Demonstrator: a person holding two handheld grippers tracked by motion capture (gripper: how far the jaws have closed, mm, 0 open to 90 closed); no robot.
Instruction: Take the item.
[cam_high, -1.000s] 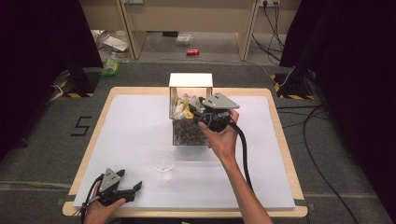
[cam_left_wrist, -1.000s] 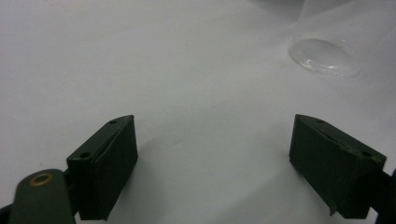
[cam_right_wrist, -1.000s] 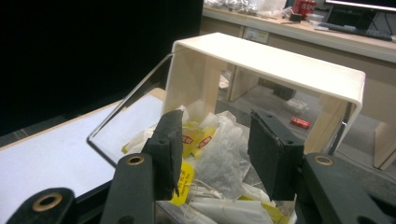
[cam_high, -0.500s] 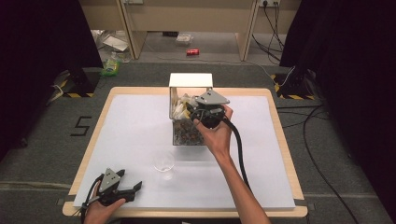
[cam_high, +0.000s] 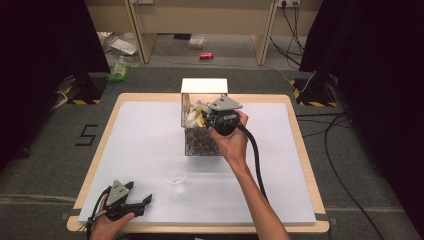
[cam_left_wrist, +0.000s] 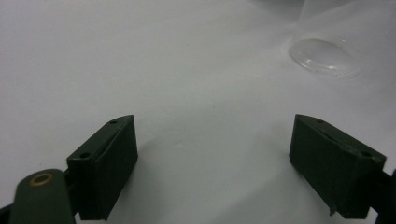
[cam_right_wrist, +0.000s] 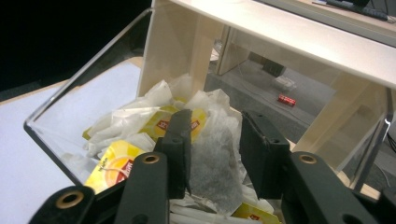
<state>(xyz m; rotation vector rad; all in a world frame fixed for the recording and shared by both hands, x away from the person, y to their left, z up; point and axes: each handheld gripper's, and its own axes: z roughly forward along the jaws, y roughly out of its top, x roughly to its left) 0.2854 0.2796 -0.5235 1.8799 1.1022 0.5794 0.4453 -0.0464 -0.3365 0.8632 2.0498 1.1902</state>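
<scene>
We judged the picking step underway: our right tool (cam_right_wrist: 215, 154) pinched a tea bag (cam_right_wrist: 212, 158) in the clear box (cam_high: 192, 145); next, lift toward the cup (cam_high: 175, 174); left tool (cam_left_wrist: 215, 163) spread.

The white table top (cam_high: 150, 145) is evenly and brightly lit from above, while the curtained surroundings on both sides of it fall to near black. Just beyond it, the floor is moderately lit. In the left gripper view the clear cup (cam_left_wrist: 327, 51) is soft and washed out, perhaps from glare. Faint shadows lie under the jaws. The clear box (cam_right_wrist: 93, 93) looks sharp close up, with its background blurred.
</scene>
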